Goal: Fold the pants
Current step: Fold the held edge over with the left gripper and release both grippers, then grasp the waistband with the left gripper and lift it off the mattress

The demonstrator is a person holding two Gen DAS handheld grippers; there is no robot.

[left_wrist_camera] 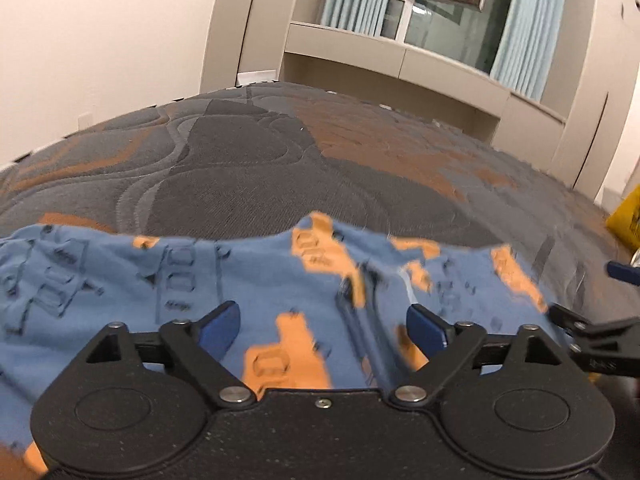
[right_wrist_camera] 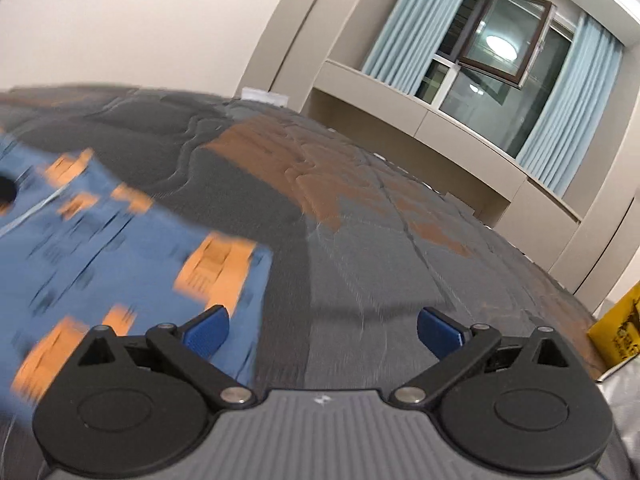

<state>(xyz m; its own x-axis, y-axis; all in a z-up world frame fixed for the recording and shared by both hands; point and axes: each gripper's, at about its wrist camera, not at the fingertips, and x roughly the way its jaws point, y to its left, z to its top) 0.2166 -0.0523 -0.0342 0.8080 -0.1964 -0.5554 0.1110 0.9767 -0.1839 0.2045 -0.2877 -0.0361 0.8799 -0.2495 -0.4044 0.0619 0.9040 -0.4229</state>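
Blue cotton with orange blocks, that's the pants [left_wrist_camera: 248,280], lying spread on the quilted mattress [left_wrist_camera: 248,168] right under the left gripper [left_wrist_camera: 322,320]. Soft knit by the look of it, light and floppy, so I'd expect it to sag and drag rather than hold any shape; nothing fragile here, not slippery either against that textured bed top. Best hold, I'd judge, is a pinch on an edge or corner, maybe that far hem line running across the left wrist view, taking both layers at once.

Left gripper now: jaws spread wide, nothing pinched, with the cloth lying below and between the 2 blue pads [left_wrist_camera: 220,326]. A dark seam or fold ridge runs up close to the right-hand pad, blurred, hard to read.

Over to the right gripper [right_wrist_camera: 322,330]: jaws spread wide too, empty. The pants sit off to its left side, their edge passing under the left pad [right_wrist_camera: 208,332], while the gap between the pads looks out mostly on bare grey mattress.

Further out, a yellow item [right_wrist_camera: 616,332] at the bed's right edge, beige cabinets and pale blue curtains [right_wrist_camera: 404,28] behind.
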